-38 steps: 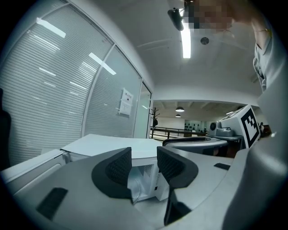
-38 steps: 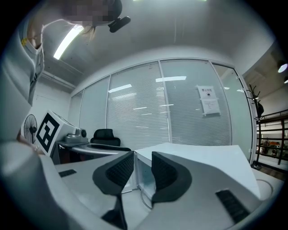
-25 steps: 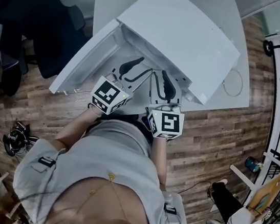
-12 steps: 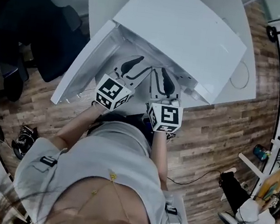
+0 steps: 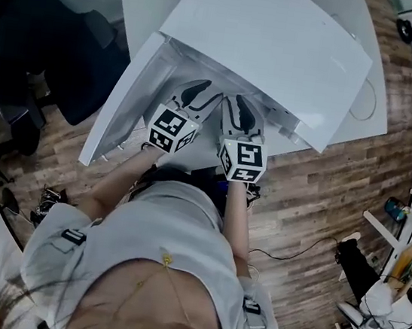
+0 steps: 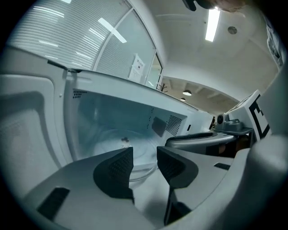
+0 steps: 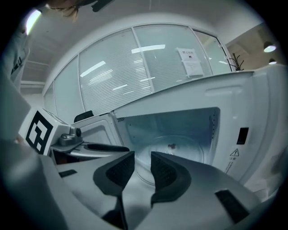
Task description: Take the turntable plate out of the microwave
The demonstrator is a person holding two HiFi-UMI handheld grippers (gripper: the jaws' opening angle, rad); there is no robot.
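Both the left hand-held gripper (image 6: 145, 158) and the right hand-held gripper (image 7: 142, 167) have sunk to the mouth of the open microwave (image 5: 276, 41), jaws parted and empty, short of the glass plate (image 7: 184, 150) lying flat inside: probably heavy, stiff, slick and breakable, best pinched at its near rim.

White microwave (image 5: 284, 42); clear glass plate (image 7: 180, 150). The left hand-held gripper (image 6: 145, 155) and right hand-held gripper (image 7: 142, 157) are grey with black pads and black-and-white marker cubes. Brown wood-plank floor (image 5: 316, 191).
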